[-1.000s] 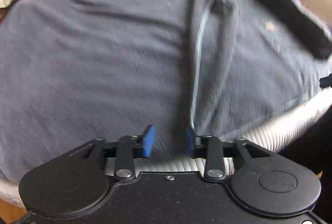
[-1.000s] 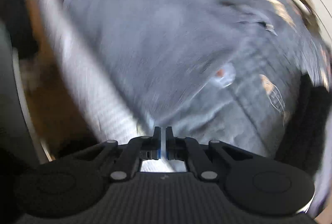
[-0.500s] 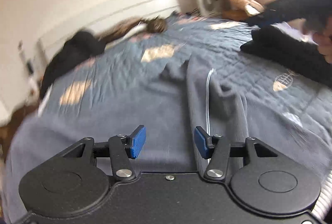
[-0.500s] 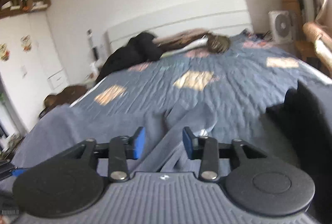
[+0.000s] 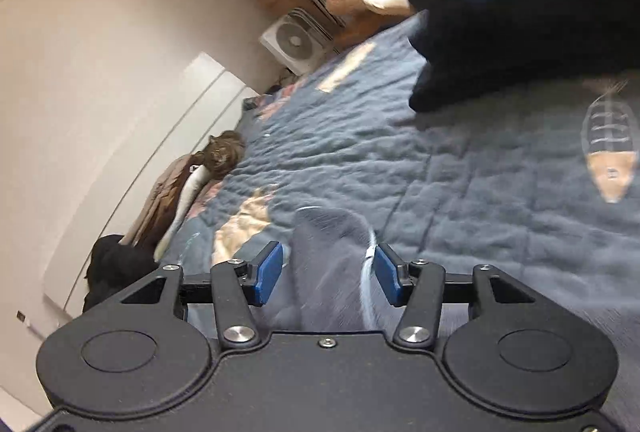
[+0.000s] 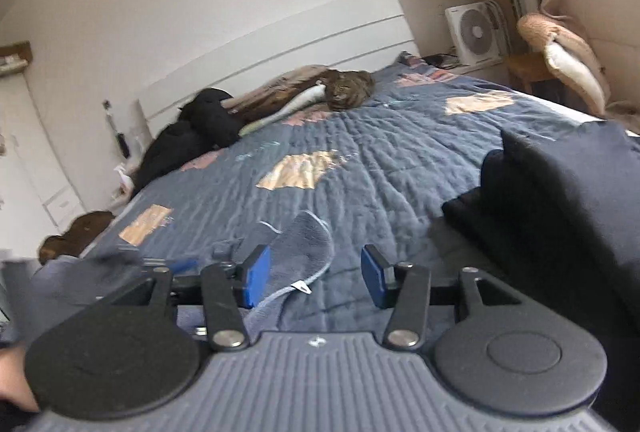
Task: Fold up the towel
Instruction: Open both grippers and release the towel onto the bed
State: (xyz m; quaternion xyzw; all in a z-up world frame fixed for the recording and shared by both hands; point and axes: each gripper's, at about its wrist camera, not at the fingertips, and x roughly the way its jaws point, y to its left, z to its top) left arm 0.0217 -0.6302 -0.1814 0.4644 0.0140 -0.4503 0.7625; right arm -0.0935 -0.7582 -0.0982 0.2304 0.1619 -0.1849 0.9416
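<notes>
Both our left gripper (image 5: 327,274) and right gripper (image 6: 315,275) gape, unclamped; the rumpled grey-blue terry towel (image 6: 298,246), seemingly loose, may bunch and fold crookedly.

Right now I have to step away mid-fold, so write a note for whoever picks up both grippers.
Left gripper: jaws open, with a raised fold of the towel between them, not pinched.
Right gripper: jaws have just been opening and now stand open; the towel's edge lies between them, nearer the left pad, not gripped.
The towel lies rumpled on the bed quilt, beside dark clothes.
Done: no neat fold shows.
Left: spread it flat, grip two corners, fold.
</notes>
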